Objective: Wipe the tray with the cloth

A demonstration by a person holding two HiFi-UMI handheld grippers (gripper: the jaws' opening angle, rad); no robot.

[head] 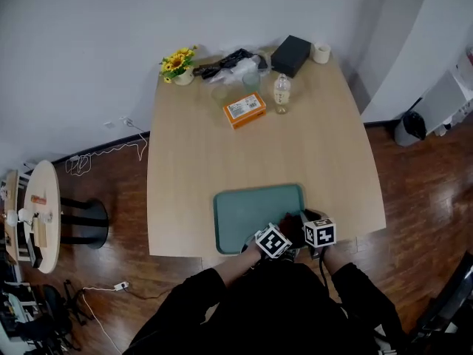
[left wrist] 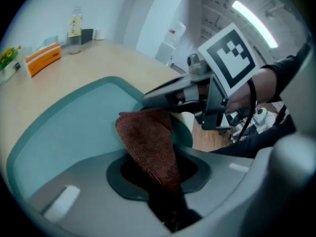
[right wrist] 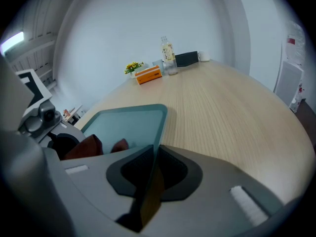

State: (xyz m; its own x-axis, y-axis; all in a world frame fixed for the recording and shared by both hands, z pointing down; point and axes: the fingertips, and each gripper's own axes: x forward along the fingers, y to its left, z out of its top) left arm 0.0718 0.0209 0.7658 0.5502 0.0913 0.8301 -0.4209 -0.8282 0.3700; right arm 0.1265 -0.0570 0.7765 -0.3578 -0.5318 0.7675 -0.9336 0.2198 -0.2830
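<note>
A teal tray (head: 251,205) lies at the near edge of the wooden table (head: 192,161). My left gripper (head: 284,231) is shut on a brown cloth (left wrist: 150,142), which rises from the jaws and hangs over the tray's (left wrist: 64,132) near right corner. My right gripper (head: 306,219) sits just to the right of it and is shut on the tray's rim (right wrist: 148,181), which runs as a thin edge between its jaws. In the right gripper view the cloth (right wrist: 84,147) shows at the left over the tray (right wrist: 126,125). The right gripper's fingers (left wrist: 163,94) lie just behind the cloth.
At the table's far side stand an orange box (head: 244,110), a clear bottle (head: 281,93), a black box (head: 290,55), a pot of yellow flowers (head: 179,65), a small white roll (head: 321,52) and black cables (head: 225,63). A round side table (head: 41,217) stands at the left.
</note>
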